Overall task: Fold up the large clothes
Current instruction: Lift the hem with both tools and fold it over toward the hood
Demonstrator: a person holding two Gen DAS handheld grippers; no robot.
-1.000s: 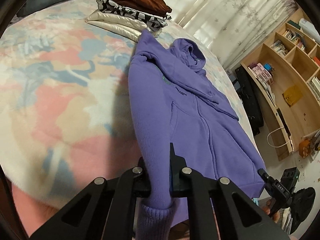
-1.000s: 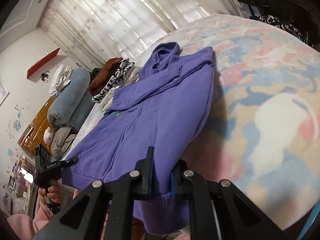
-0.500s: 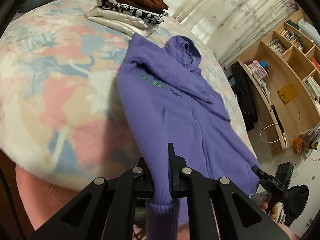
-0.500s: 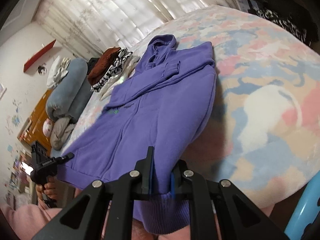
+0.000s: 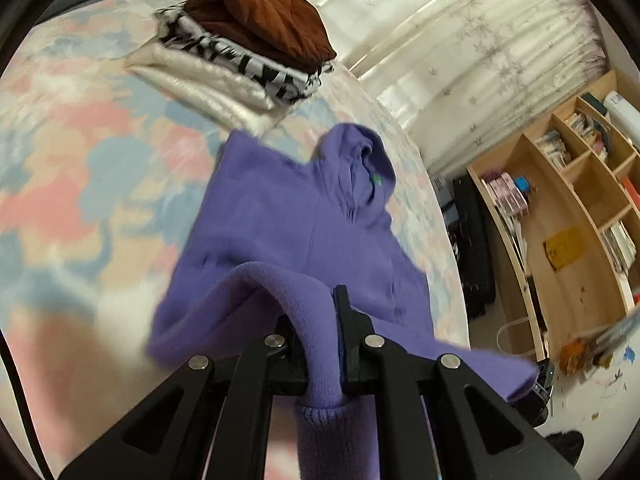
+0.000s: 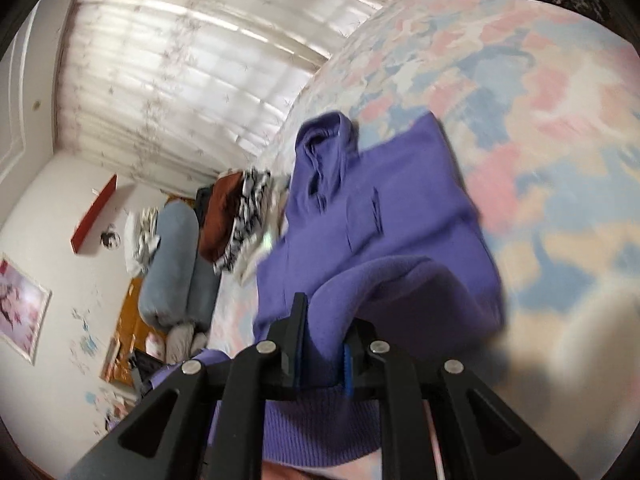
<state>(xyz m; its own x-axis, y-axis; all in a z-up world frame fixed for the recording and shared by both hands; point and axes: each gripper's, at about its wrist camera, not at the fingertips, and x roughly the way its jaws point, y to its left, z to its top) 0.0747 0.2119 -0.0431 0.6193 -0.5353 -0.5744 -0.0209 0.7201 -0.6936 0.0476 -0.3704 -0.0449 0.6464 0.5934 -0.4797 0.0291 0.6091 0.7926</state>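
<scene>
Hoodie (image 5: pixel 296 216) hem arches up, pinched between each claw's jaws.

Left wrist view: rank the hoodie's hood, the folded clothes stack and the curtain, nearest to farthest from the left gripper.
1. hood, just ahead of the left gripper, on the bed.
2. folded clothes stack, beyond it, upper left.
3. curtain, behind the bed.
</scene>
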